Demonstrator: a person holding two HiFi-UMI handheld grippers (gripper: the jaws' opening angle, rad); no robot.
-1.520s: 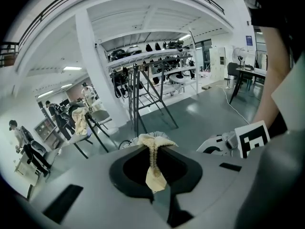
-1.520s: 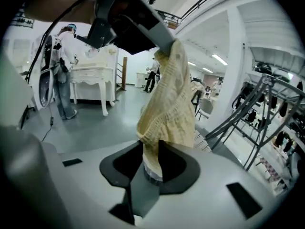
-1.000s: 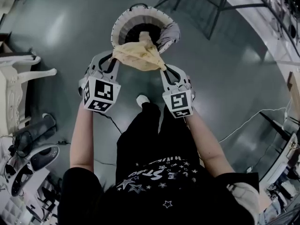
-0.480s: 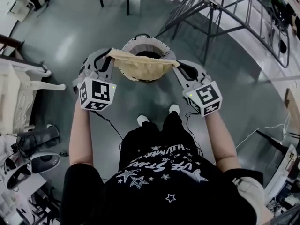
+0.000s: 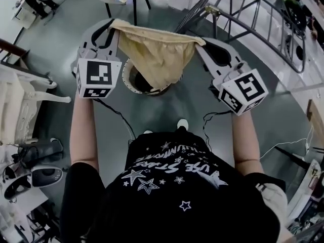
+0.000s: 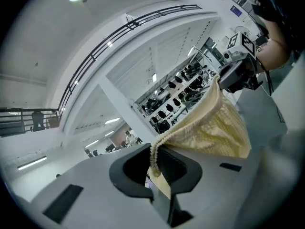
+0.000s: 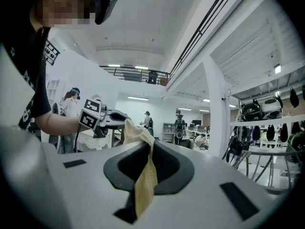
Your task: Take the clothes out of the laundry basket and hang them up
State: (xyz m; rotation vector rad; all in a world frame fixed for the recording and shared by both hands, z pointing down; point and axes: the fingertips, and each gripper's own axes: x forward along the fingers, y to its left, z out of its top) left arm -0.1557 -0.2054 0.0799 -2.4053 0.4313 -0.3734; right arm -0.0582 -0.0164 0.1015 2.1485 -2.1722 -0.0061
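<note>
Left tongs (image 6: 155, 173): closed on the gathered, ribbed edge of a pale yellow garment (image 6: 214, 128), which runs out from between the jaws. Right tongs (image 7: 143, 175): likewise clamped on the same garment, a strip of the cloth hanging down through the gap between the jaws.

In the head view we see the two tongs held well apart at about the same height. The garment's upper edge is stretched between them and the rest sags in a loose pouch towards the middle. The garment is clear of the floor (image 5: 61, 44) and touches only the tongs.

Directly under the hanging cloth stands the laundry basket (image 5: 127, 75), round, with a pale rim. The garment covers its upper part, so we see only the near and left arc of the rim. What we see of its inside is dark, and we cannot tell whether any other clothes lie in it.

Beyond the right tongs a metal drying rack (image 5: 243, 9) of dark tubes stands near the basket. The person's shoes (image 5: 182, 124) rest on the floor just on the near side of the basket.
</note>
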